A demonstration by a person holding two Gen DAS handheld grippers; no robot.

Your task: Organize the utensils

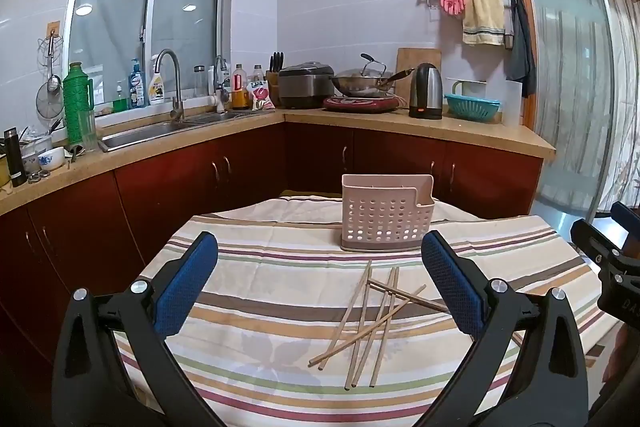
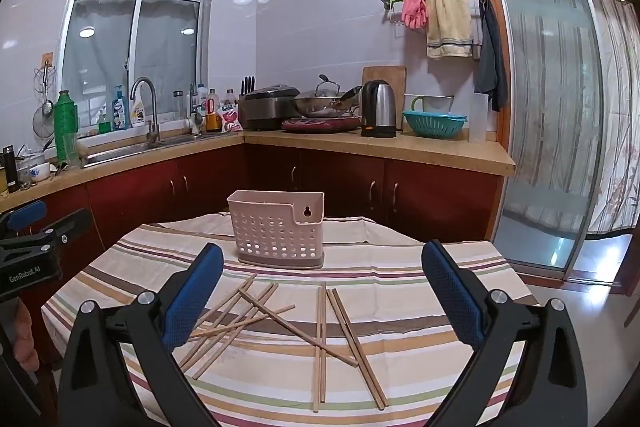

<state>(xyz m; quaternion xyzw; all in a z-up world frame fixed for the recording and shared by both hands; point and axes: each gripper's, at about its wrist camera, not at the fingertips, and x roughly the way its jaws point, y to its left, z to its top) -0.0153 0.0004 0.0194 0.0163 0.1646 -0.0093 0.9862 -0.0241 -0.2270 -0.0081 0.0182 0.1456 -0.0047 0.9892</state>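
Several wooden chopsticks lie scattered on the striped tablecloth, also in the right wrist view. A pink perforated utensil holder stands upright behind them, also in the right wrist view. My left gripper is open and empty, above the cloth, with the chopsticks between its fingers. My right gripper is open and empty, above the chopsticks. The right gripper's body shows at the right edge of the left wrist view. The left gripper shows at the left edge of the right wrist view.
The table has a striped cloth and stands near red kitchen cabinets. The counter holds a sink, a kettle, a wok and bottles. A glass sliding door is at the right.
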